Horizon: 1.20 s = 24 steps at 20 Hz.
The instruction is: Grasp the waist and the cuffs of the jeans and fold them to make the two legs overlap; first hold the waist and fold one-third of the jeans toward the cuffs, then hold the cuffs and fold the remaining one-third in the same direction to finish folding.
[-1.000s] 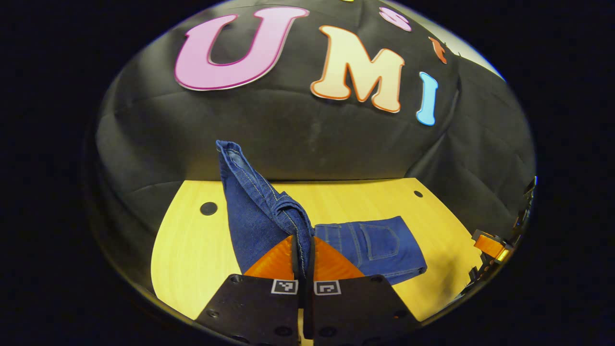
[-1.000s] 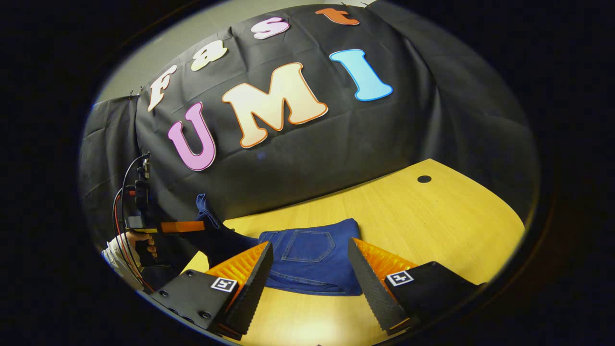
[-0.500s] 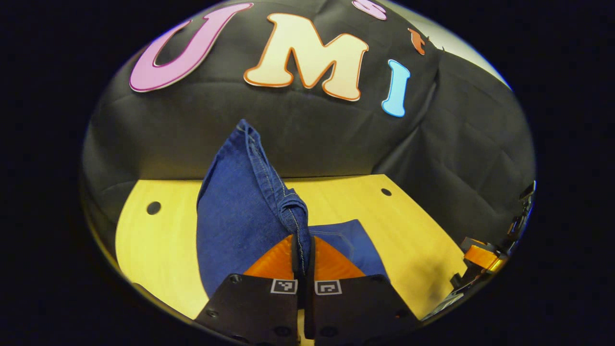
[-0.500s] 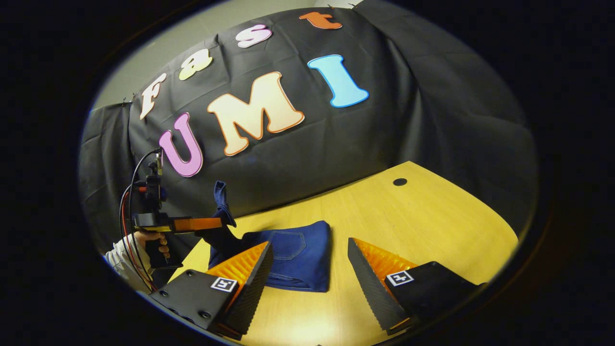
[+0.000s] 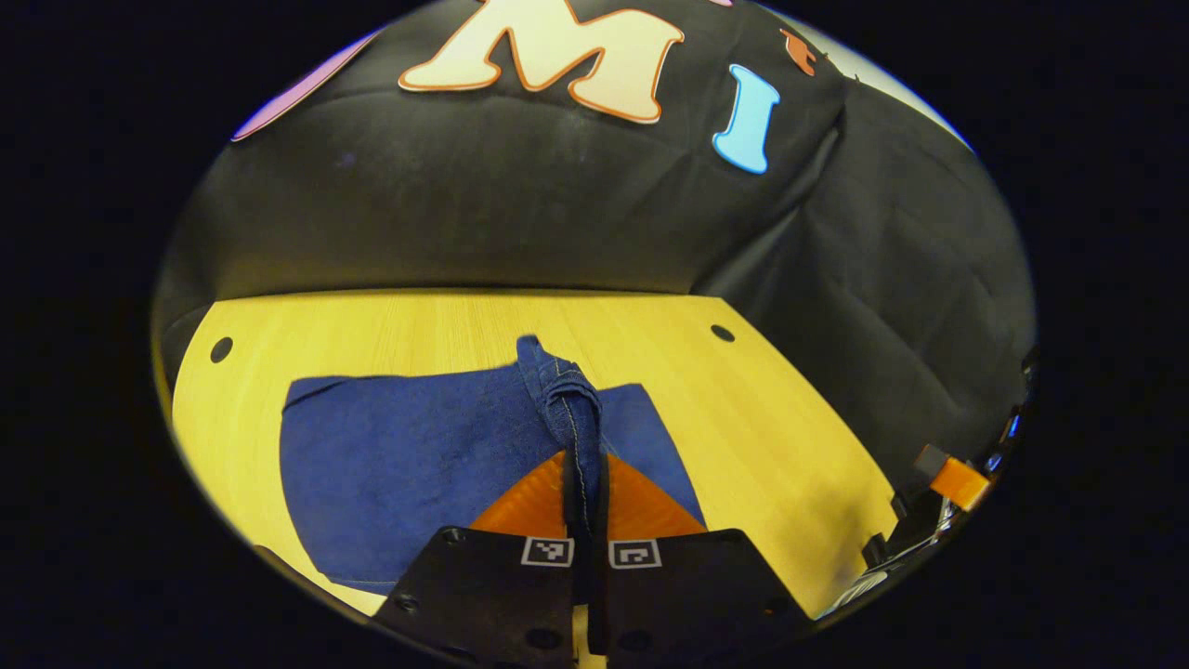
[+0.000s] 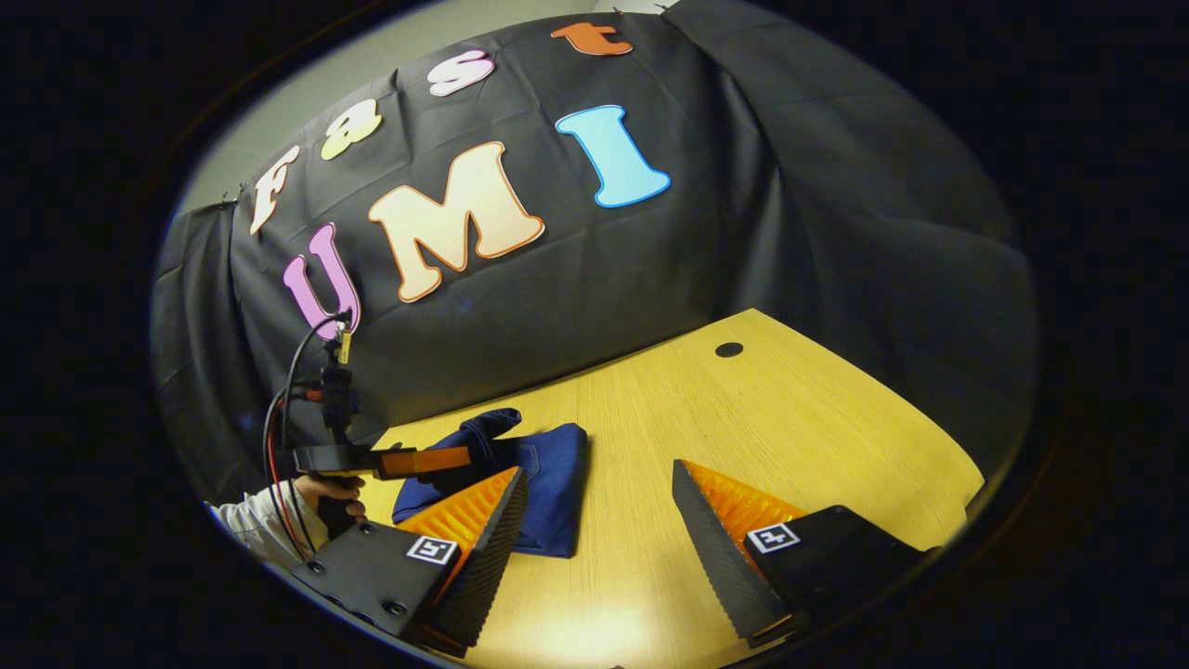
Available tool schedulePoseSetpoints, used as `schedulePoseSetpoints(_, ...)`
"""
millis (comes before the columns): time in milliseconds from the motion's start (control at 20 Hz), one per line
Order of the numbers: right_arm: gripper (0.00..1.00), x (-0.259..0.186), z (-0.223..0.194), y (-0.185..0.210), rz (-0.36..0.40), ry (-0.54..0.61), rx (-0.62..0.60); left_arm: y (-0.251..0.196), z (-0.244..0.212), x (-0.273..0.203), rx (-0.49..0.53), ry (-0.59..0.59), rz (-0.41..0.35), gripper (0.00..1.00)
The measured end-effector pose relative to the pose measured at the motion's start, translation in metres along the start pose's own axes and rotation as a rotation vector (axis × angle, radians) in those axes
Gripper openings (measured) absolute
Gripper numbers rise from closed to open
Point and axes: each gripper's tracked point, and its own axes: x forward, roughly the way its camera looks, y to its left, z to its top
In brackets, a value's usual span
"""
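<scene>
In the left gripper view, the pale yellow wooden tabletop (image 5: 790, 418) spans the middle of the frame, with a small dark round hole (image 5: 221, 349) at its left edge and another (image 5: 722, 333) toward the upper right. The dark blue denim jeans (image 5: 409, 465) lie folded flat across the centre-left of the tabletop. At bottom centre the left hand-held gripper (image 5: 585, 483) has its fingers pressed together on a bunched, stitched hem of the jeans, which rises as a narrow ridge just above the fingertips (whether this hem is a cuff cannot be told). At the far right edge, part of the other hand-held gripper's body shows, low over the tabletop corner.

In the right gripper view, a hand (image 6: 327, 491) in a light sleeve at lower left holds the left hand-held gripper (image 6: 469, 455) with black and red cables rising from it; its tip meets the raised fold of the jeans (image 6: 548, 474), which sit as a compact bundle at the tabletop's (image 6: 743, 418) left end. At bottom centre the right hand-held gripper (image 6: 599, 520) stands wide apart, holding nothing, its left finger overlapping the near edge of the jeans in the picture.
</scene>
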Motion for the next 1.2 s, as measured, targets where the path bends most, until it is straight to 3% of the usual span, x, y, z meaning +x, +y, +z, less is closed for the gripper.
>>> schedulePoseSetpoints(50,0.97,0.000,0.000,-0.001,0.008,0.004,-0.001,-0.002,-0.005,0.004,-0.012,-0.002,0.005,0.00)
schedulePoseSetpoints(100,0.97,0.002,0.001,0.001,0.020,0.005,-0.004,-0.006,-0.006,-0.001,-0.032,-0.010,0.004,0.07)
schedulePoseSetpoints(250,0.98,0.001,0.008,0.008,0.056,-0.018,-0.060,-0.015,-0.002,-0.023,-0.051,-0.075,0.026,1.00)
schedulePoseSetpoints(300,0.98,0.000,0.017,0.014,0.061,-0.045,-0.085,-0.017,0.008,-0.039,-0.027,-0.130,0.057,0.94)
schedulePoseSetpoints(600,0.98,-0.035,0.077,0.087,0.126,-0.282,-0.210,-0.018,0.065,-0.181,0.171,-0.451,0.224,0.95)
schedulePoseSetpoints(800,0.98,-0.074,0.088,0.142,0.159,-0.396,-0.285,-0.020,0.060,-0.248,0.145,-0.504,0.213,0.95)
schedulePoseSetpoints(850,0.93,-0.087,0.082,0.156,0.175,-0.405,-0.298,-0.018,0.058,-0.263,0.142,-0.521,0.219,0.94)
schedulePoseSetpoints(900,0.97,-0.095,0.077,0.168,0.191,-0.403,-0.304,-0.016,0.055,-0.278,0.142,-0.528,0.226,0.95)
schedulePoseSetpoints(1200,0.98,-0.139,0.064,0.213,0.251,-0.418,-0.315,-0.009,0.052,-0.345,0.176,-0.605,0.273,0.95)
